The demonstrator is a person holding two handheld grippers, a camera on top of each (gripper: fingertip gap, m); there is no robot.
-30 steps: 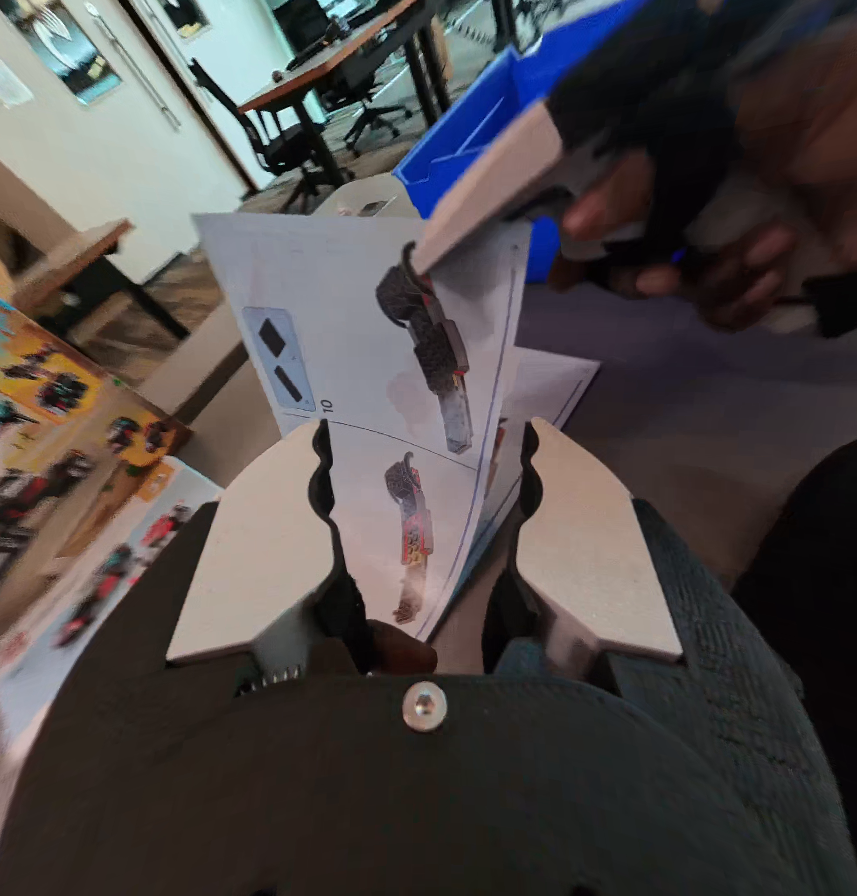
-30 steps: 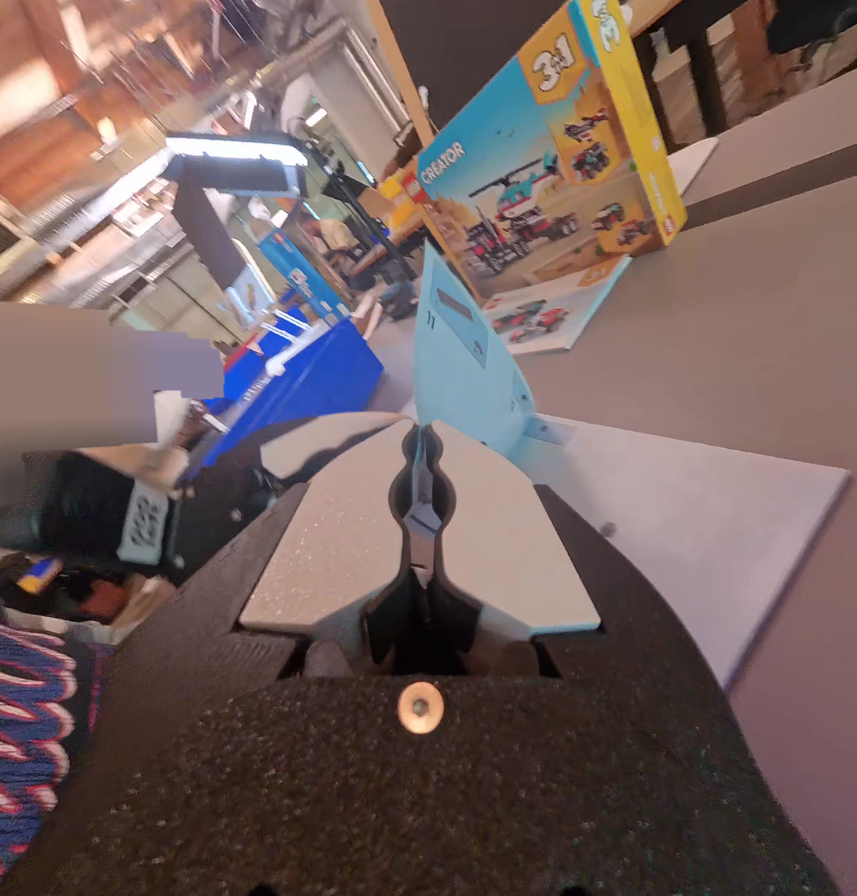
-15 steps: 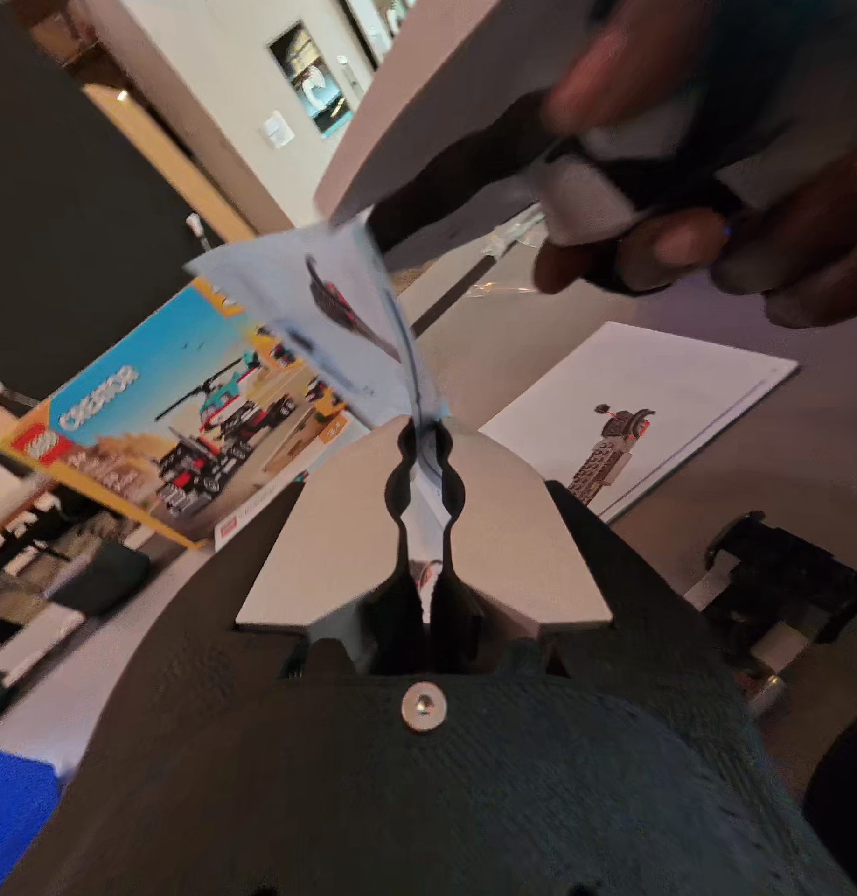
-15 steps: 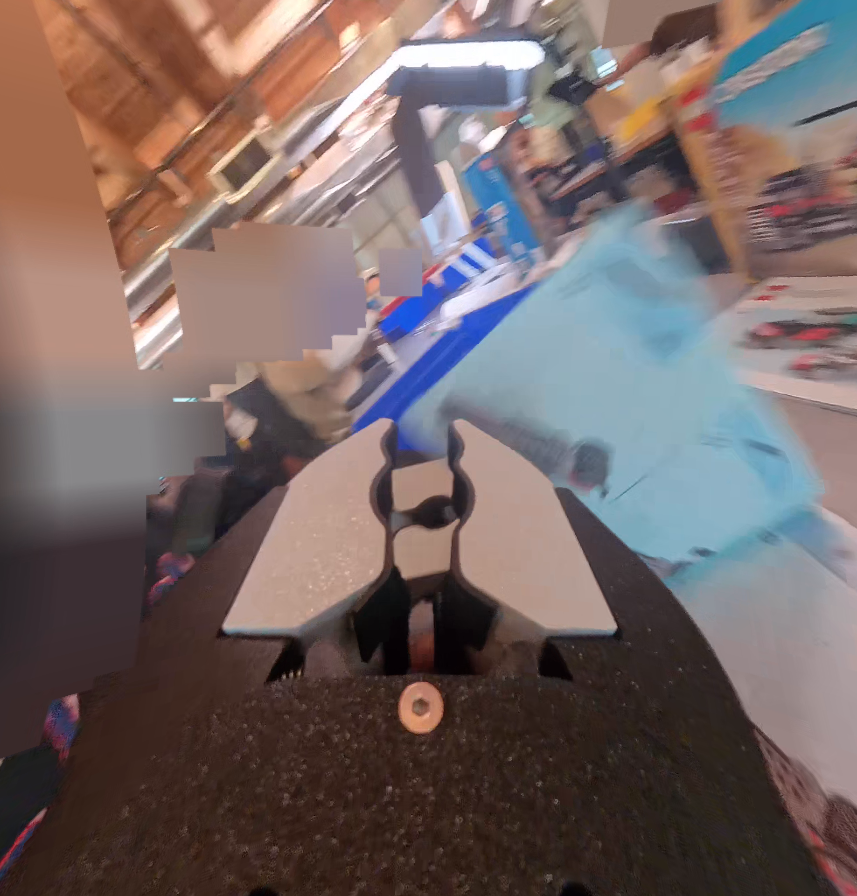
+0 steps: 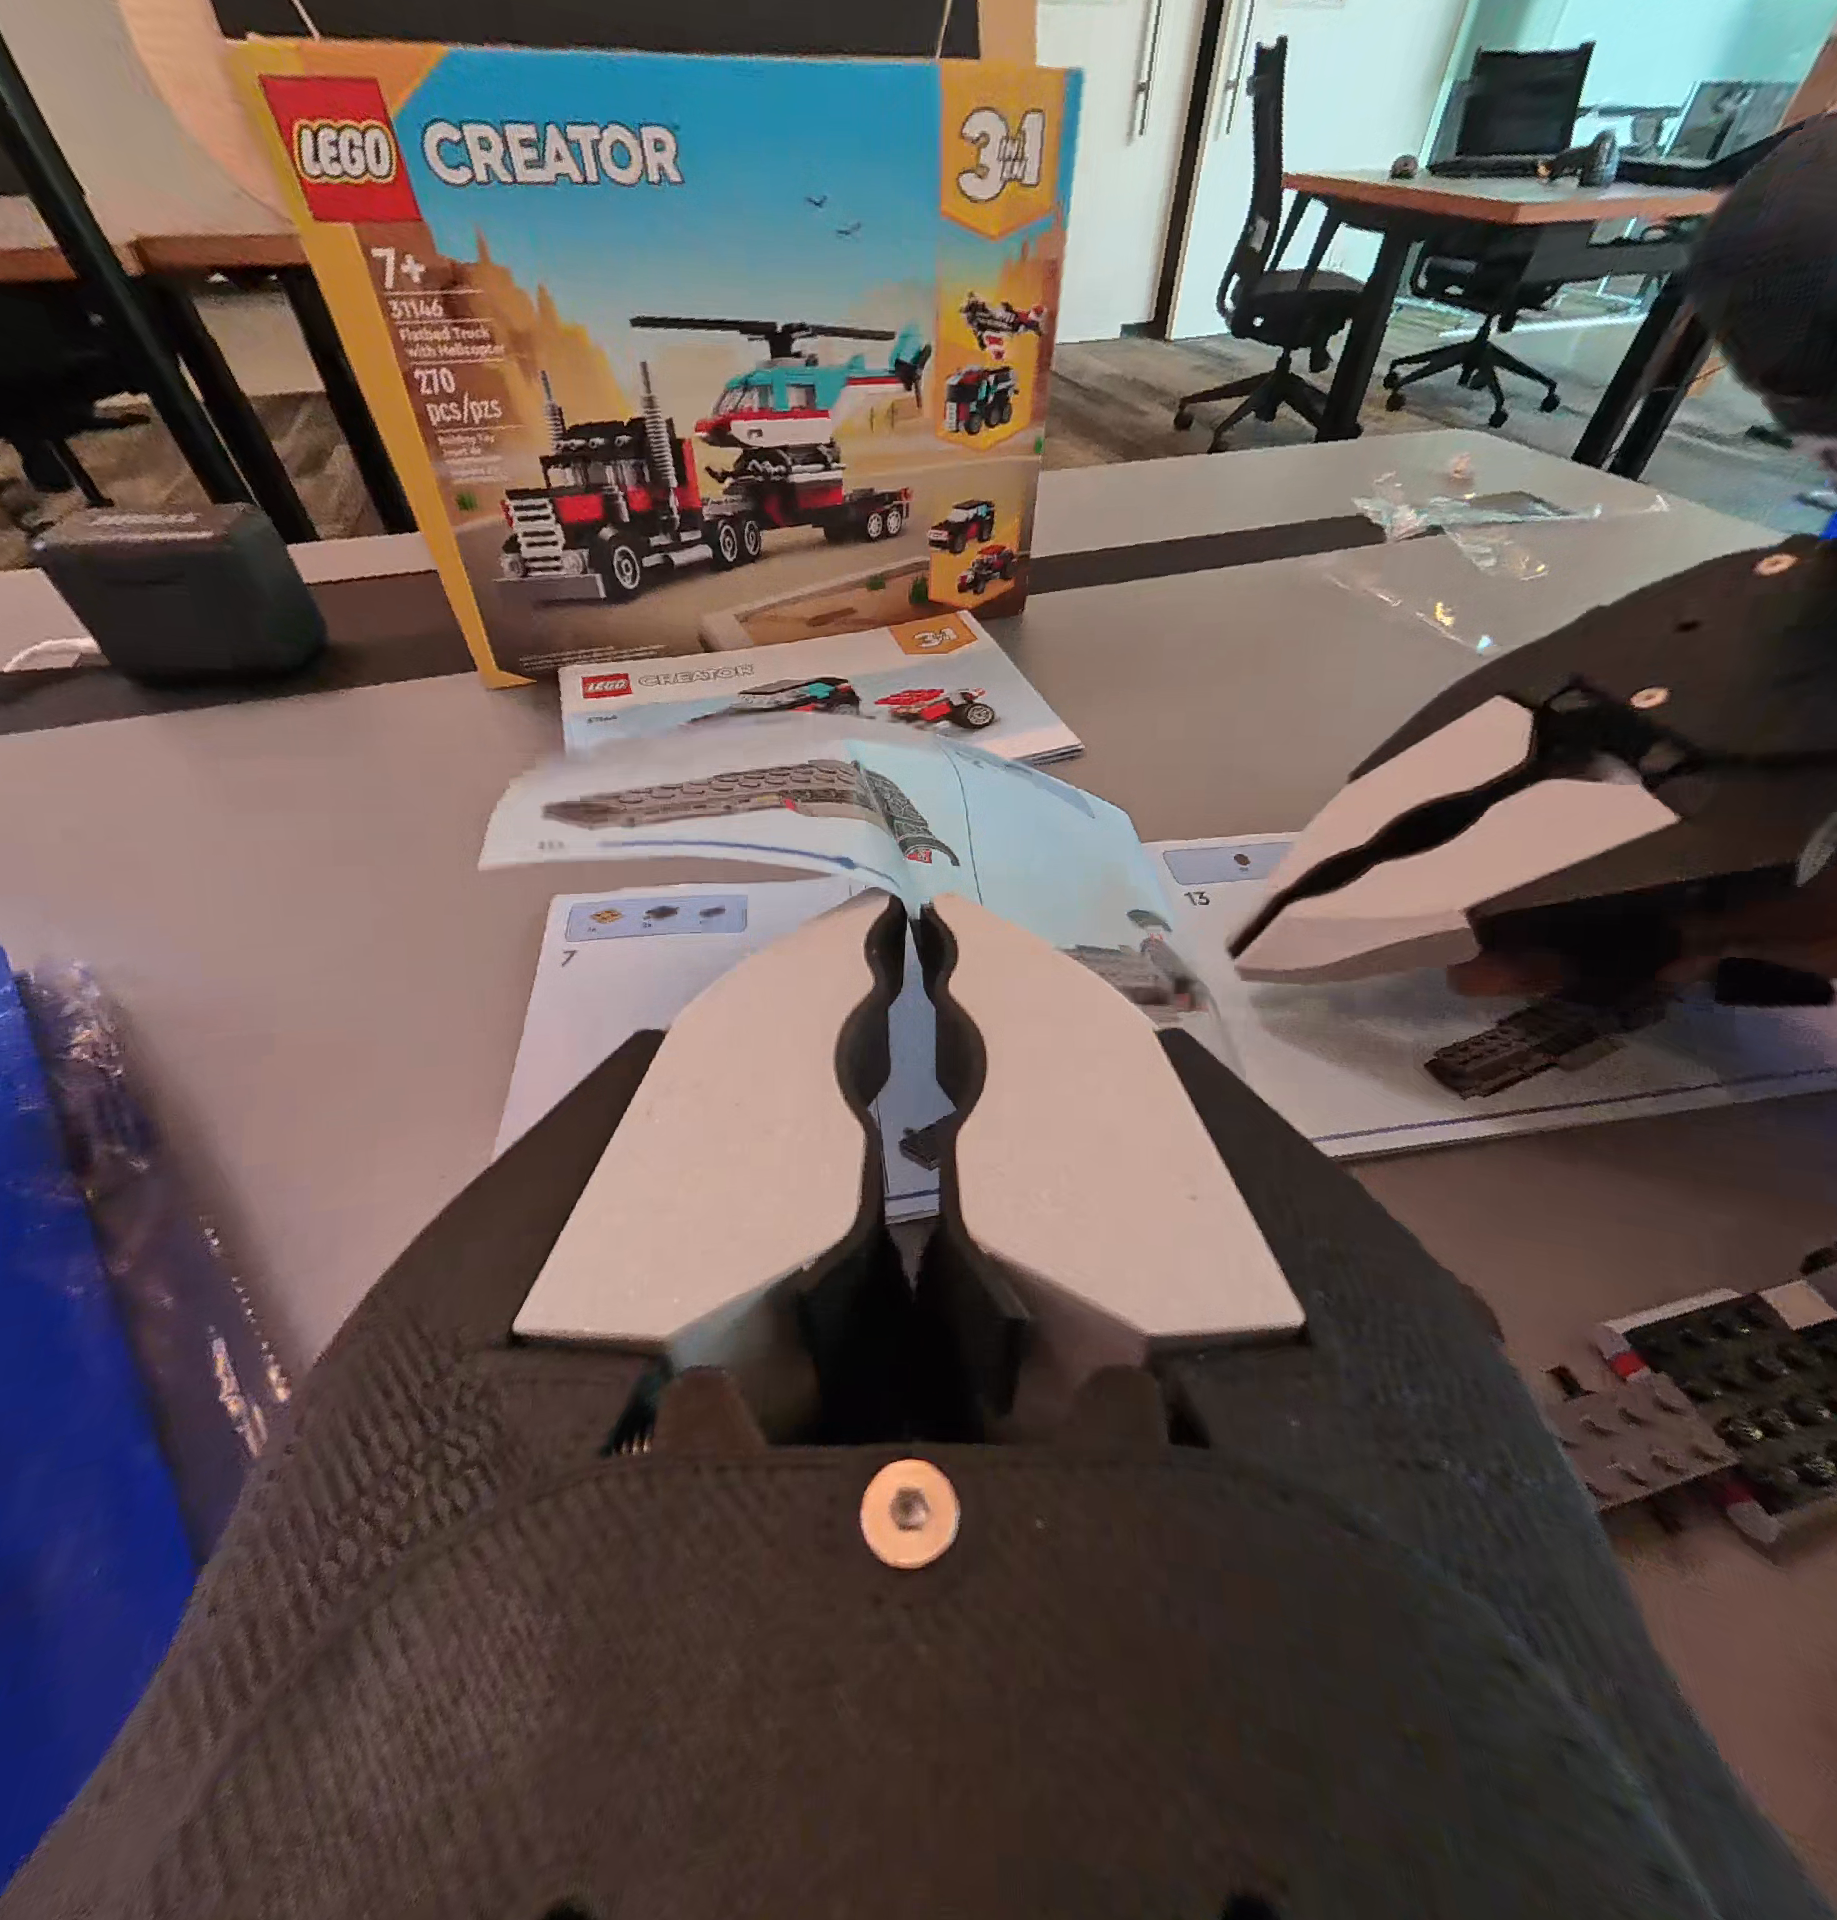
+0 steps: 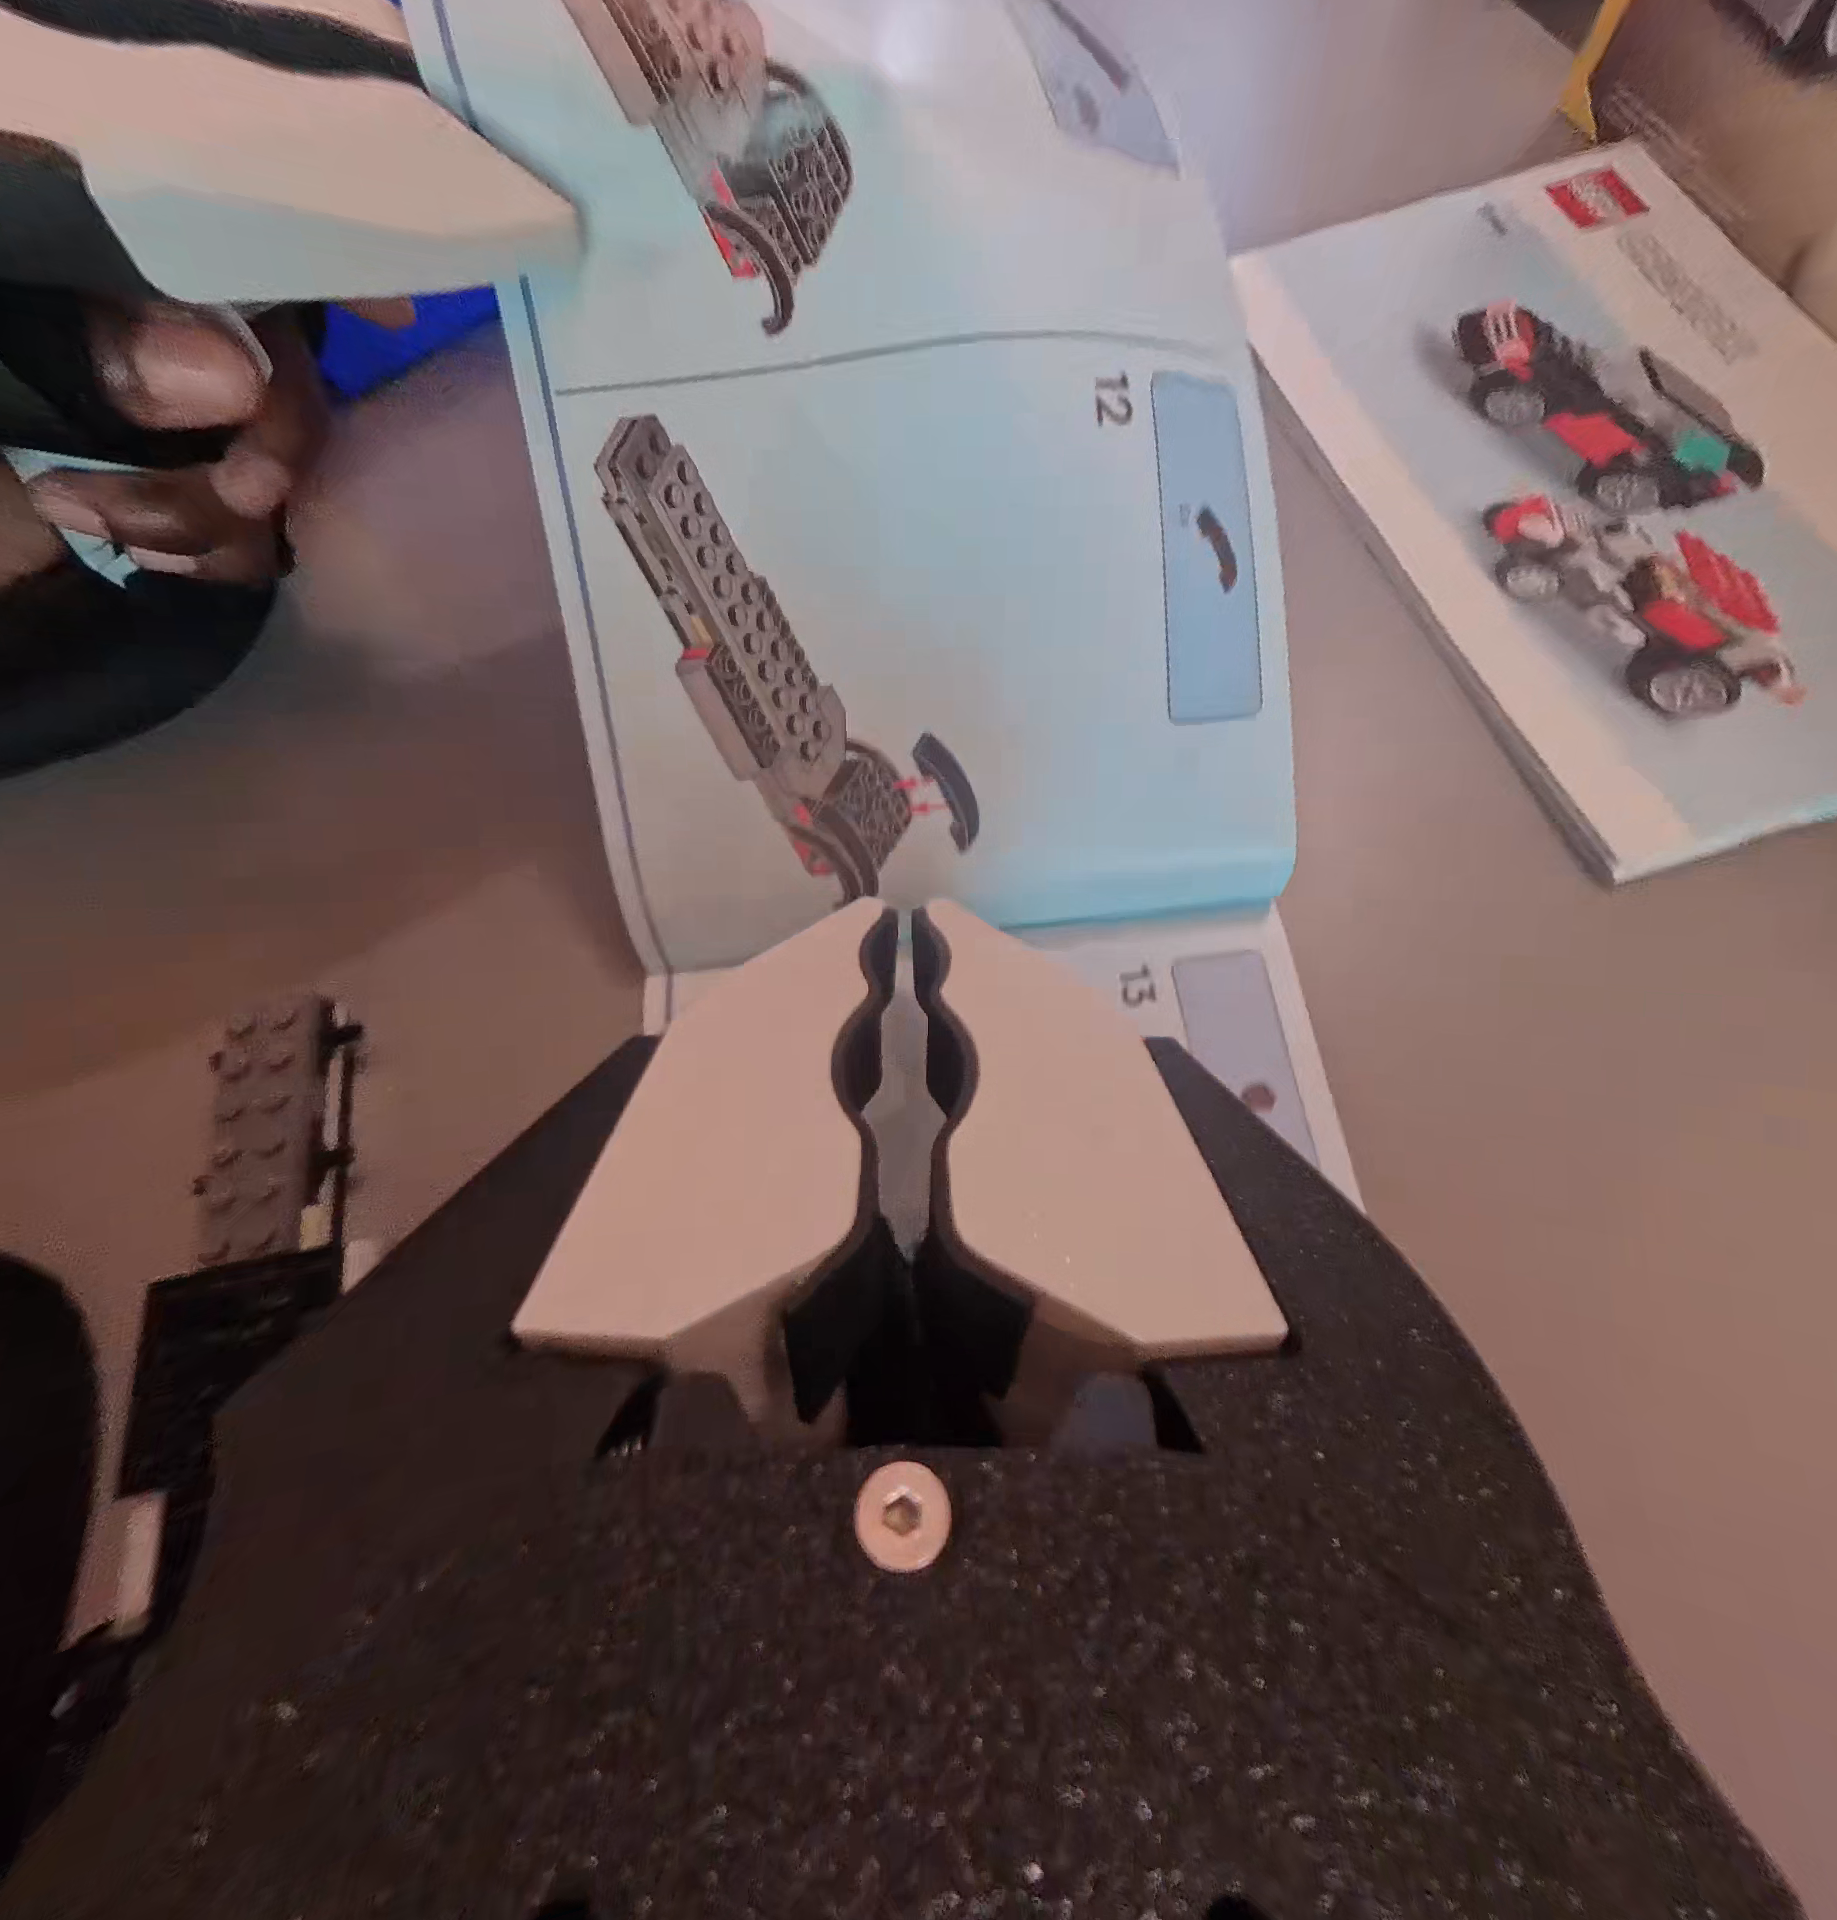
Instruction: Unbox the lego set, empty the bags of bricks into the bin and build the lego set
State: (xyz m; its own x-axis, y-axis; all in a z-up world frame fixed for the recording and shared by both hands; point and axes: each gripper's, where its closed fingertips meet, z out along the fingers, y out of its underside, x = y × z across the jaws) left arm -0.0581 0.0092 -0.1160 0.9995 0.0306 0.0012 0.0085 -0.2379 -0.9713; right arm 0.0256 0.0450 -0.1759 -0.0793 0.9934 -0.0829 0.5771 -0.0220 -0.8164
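Observation:
An open instruction booklet point(image 5: 623, 997) lies on the grey table. One light-blue page point(image 5: 748, 821) curls up from it. My left gripper point(image 5: 914, 912) is shut on this page's edge. In the right wrist view the left gripper point(image 6: 561, 223) holds the raised page point(image 6: 893, 582) at the top left. My right gripper point(image 6: 898, 914) is shut and empty, with its tips low over the booklet's right-hand page. It also shows in the left wrist view point(image 5: 1241, 945). A partly built grey and black model point(image 5: 1724, 1392) lies on the table beside the booklet, and also shows in the right wrist view point(image 6: 259, 1143).
The lego box point(image 5: 685, 343) stands upright at the back, with a second closed booklet point(image 5: 820, 696) point(image 6: 1579, 540) lying in front of it. A blue bin point(image 5: 20, 1351) is at the left. Clear plastic bags point(image 5: 1465, 520) lie far right. A black device point(image 5: 176, 592) sits far left. About 12 cm separates my left fingertips from my right. Measured from the fingertips, the black device point(image 5: 176, 592) is 35 cm or so from the left gripper and 40 cm from the right.
My left gripper closed on the page and carried it down and over towards the table. My right gripper let go of the page, closed empty and came down onto the booklet's right side.

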